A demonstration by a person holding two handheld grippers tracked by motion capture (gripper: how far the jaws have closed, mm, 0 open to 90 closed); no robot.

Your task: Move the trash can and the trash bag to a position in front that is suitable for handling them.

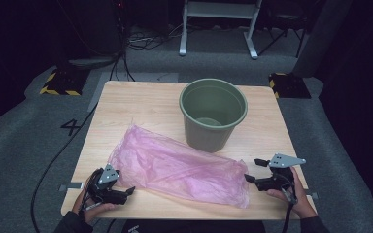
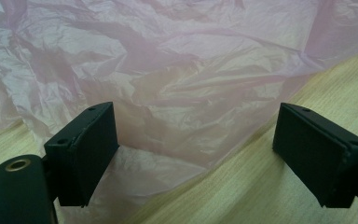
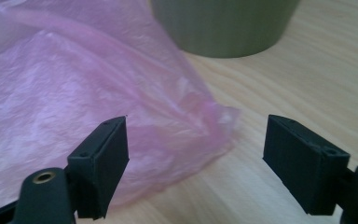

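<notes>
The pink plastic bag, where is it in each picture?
High view: the crinkly pink plastic bag lies flat across the near middle of the table, in front of the green bucket.
Left gripper view: it covers the top and left, beyond the open jaws.
Right gripper view: it covers the left half.
Shared landmark: the light wooden tabletop.

Thin translucent pink plastic bag [image 1: 177, 169], crinkled, spread flat and slanting across the near half of the light wooden table [image 1: 141, 104], far edge just in front of the upright round olive-green plastic bucket [image 1: 213, 114], open mouth up
</notes>
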